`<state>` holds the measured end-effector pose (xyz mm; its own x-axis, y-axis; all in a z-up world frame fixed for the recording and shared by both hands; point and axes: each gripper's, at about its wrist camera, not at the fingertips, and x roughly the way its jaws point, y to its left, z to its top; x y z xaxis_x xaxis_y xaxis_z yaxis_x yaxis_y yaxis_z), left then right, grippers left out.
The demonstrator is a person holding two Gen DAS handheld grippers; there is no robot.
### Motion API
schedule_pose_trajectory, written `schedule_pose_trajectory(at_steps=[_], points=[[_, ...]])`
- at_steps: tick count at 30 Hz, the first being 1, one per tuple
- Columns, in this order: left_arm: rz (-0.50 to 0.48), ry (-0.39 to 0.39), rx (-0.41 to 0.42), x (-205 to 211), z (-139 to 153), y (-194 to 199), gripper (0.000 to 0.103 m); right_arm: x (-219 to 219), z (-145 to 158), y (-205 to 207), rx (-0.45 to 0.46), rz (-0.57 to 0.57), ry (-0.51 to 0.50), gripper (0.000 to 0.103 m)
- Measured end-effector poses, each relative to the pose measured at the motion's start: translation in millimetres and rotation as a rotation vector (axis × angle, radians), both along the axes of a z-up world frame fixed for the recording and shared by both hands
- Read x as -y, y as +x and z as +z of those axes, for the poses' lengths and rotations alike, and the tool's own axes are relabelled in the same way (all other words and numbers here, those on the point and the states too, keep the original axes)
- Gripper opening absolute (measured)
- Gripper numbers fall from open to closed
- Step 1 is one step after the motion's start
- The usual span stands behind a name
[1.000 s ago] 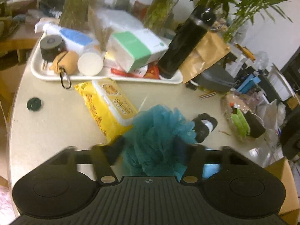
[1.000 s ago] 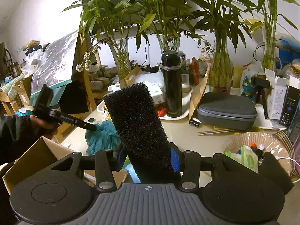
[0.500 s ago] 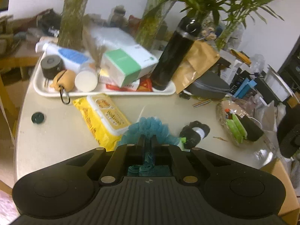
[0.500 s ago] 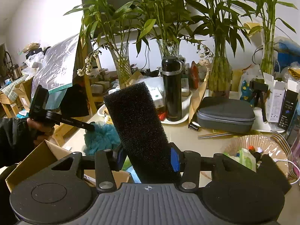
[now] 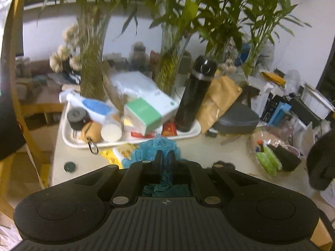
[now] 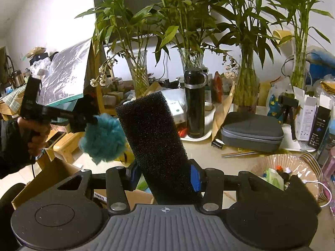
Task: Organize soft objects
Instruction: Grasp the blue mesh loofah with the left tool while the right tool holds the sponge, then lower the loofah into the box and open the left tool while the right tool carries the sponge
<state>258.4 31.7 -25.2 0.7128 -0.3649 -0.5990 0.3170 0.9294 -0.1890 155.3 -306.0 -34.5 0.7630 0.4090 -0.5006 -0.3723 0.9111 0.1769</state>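
Teal mesh puff [image 6: 103,139], pinched in left claw [image 5: 165,160], aloft above cardboard box [image 6: 48,177]; black foam block [image 6: 157,144], upright, clamped in right claw [image 6: 165,176].

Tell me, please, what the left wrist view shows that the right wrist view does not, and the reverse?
Only the left wrist view shows the yellow packet and the round black cap on the table, and the left gripper pinching mesh.

Only the right wrist view shows the black foam block clamped in the right gripper, and the cardboard box below.

Both show the teal bath pouf, the black flask and the grey case.
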Motion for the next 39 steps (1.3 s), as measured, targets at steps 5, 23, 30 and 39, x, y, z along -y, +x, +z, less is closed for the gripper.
schedule_pose_trajectory(at_steps=[5,23,30,39], points=[[-0.011,-0.012,0.056,2,27,-17,0.005,-3,3,-6,-0.012,0.007,0.008,0.050],[-0.098,-0.085,0.185,12,90,-97,0.004,-20,16,-27,-0.045,0.064,0.020,0.050],[-0.128,-0.080,0.194,15,90,-129,0.004,-25,23,-30,-0.044,0.077,0.015,0.050],[-0.155,-0.067,0.165,20,79,-159,0.004,-31,23,-42,-0.046,0.105,0.022,0.050]])
